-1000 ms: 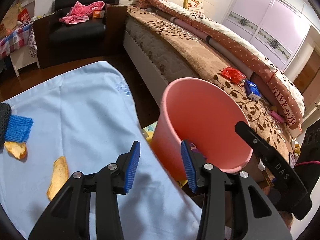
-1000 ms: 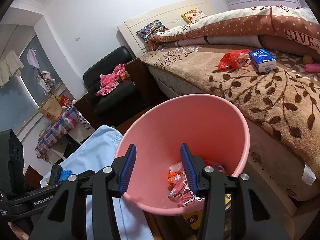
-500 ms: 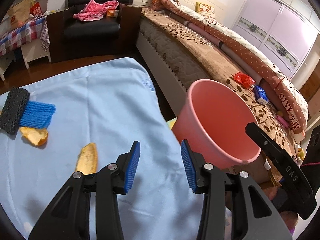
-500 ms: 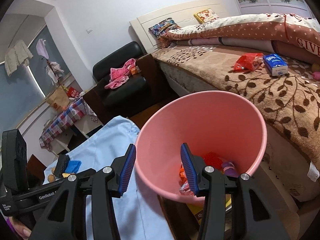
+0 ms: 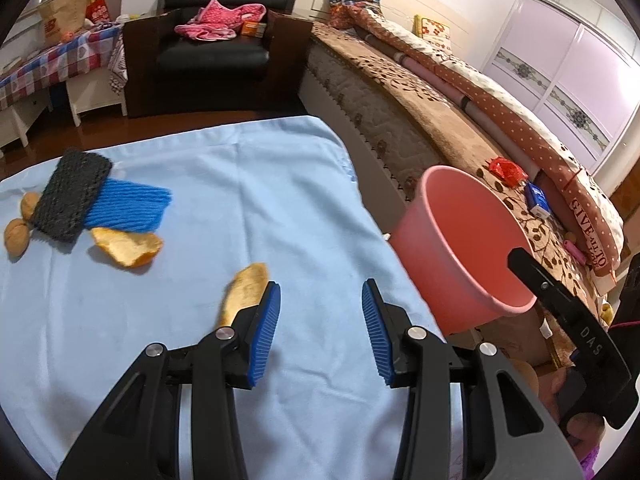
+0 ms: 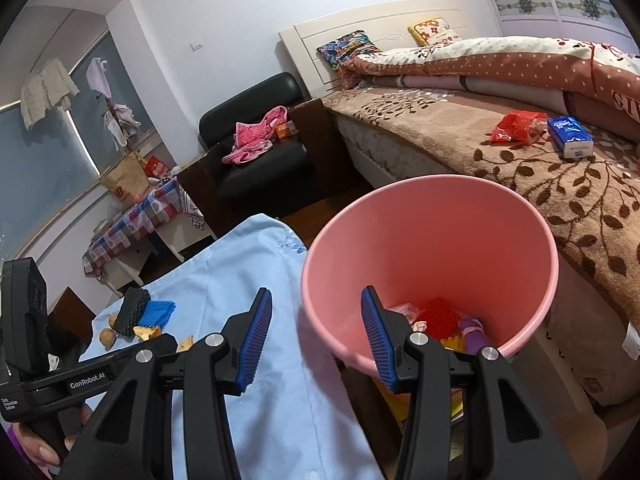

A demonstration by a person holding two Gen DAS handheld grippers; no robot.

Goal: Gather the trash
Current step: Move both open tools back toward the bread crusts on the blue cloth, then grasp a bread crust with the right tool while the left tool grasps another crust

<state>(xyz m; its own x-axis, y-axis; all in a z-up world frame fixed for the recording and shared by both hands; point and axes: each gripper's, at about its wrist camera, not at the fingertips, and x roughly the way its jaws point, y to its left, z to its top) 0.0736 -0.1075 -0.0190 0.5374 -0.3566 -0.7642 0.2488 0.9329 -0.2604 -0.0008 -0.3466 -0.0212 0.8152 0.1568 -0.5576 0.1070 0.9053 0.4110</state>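
Left gripper (image 5: 320, 322) swung off the bin back over the blue cloth (image 5: 240, 200), jaws wide and empty, orange peel (image 5: 246, 290) beside its left pad, pink bin (image 5: 472, 240) at the table's right edge, right gripper (image 6: 314, 332) open, empty, at the rim.

White letters "DAS" run along the black handle (image 5: 591, 346) of the right gripper. "GenRobot.AI" is printed on the left gripper's black handle (image 6: 86, 380). The rolled quilt (image 5: 588, 220) reads "GIVE ALL TO".
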